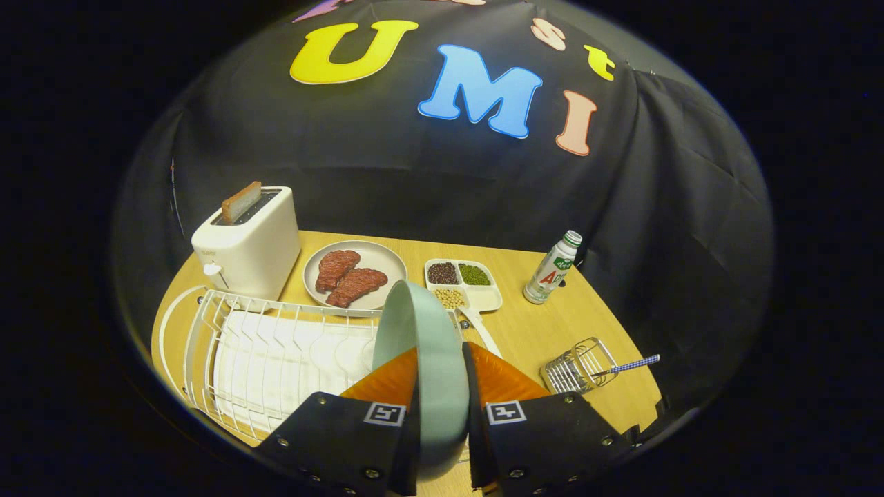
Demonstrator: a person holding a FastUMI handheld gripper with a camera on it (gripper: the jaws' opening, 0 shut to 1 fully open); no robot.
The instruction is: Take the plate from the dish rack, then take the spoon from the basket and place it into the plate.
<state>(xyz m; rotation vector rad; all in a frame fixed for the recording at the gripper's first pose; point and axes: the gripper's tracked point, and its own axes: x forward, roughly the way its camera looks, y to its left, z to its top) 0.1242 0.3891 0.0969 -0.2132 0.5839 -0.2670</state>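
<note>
Pale-green plate stands on edge, pinched between your gripper's fingers just beside the dish rack; the spoon waits in its basket on the plate's other side.

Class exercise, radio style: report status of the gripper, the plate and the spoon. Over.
Gripper shut on plate, fingers pressing both faces, plate on edge beside dish rack. Spoon untouched in basket, beyond fingers. Divided tray just ahead of plate. Over.

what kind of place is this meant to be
Most likely a mock kitchen counter set up in a booth: a toaster with a slice in it, a white dish rack and a plate of steaks share a wooden table. The tool is shut on a pale green plate.
</note>
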